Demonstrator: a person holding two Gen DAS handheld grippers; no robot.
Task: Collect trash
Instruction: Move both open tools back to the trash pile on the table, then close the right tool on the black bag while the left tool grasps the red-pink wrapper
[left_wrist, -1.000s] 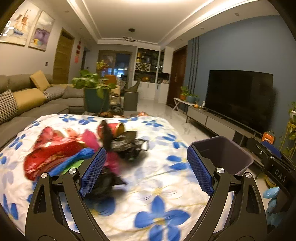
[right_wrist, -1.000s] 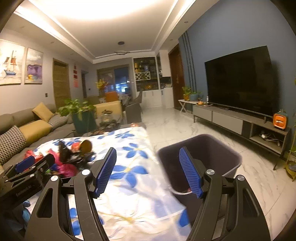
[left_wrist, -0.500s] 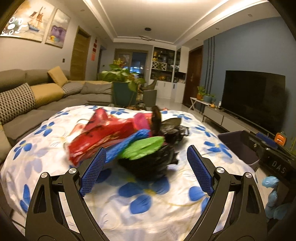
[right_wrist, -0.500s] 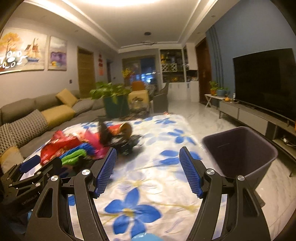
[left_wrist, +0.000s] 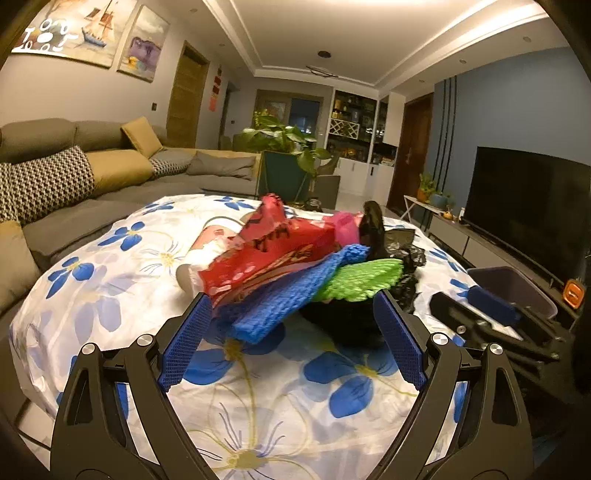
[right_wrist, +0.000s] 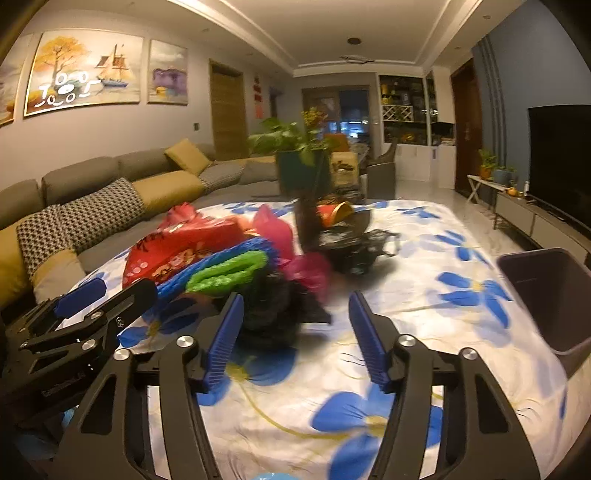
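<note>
A heap of trash lies on the flowered tablecloth (left_wrist: 122, 266): a red wrapper (left_wrist: 266, 247) (right_wrist: 177, 251), a blue foam net (left_wrist: 291, 295), a green foam net (left_wrist: 364, 282) (right_wrist: 229, 273), black plastic bags (left_wrist: 402, 258) (right_wrist: 277, 306) and a tipped red cup (right_wrist: 334, 214). My left gripper (left_wrist: 291, 343) is open, its pads flanking the near end of the blue net without gripping it. My right gripper (right_wrist: 297, 338) is open just before the black bag. A dark bin (right_wrist: 546, 288) (left_wrist: 511, 288) stands off the table's right edge.
A grey sofa (left_wrist: 110, 162) with cushions runs along the left. A potted plant (right_wrist: 295, 155) stands behind the table. A television (left_wrist: 532, 199) on a low cabinet lines the right wall, with tiled floor (right_wrist: 436, 192) between.
Both grippers have swung left from the bin toward the trash heap and come in close to it. Their jaws have stayed open.
</note>
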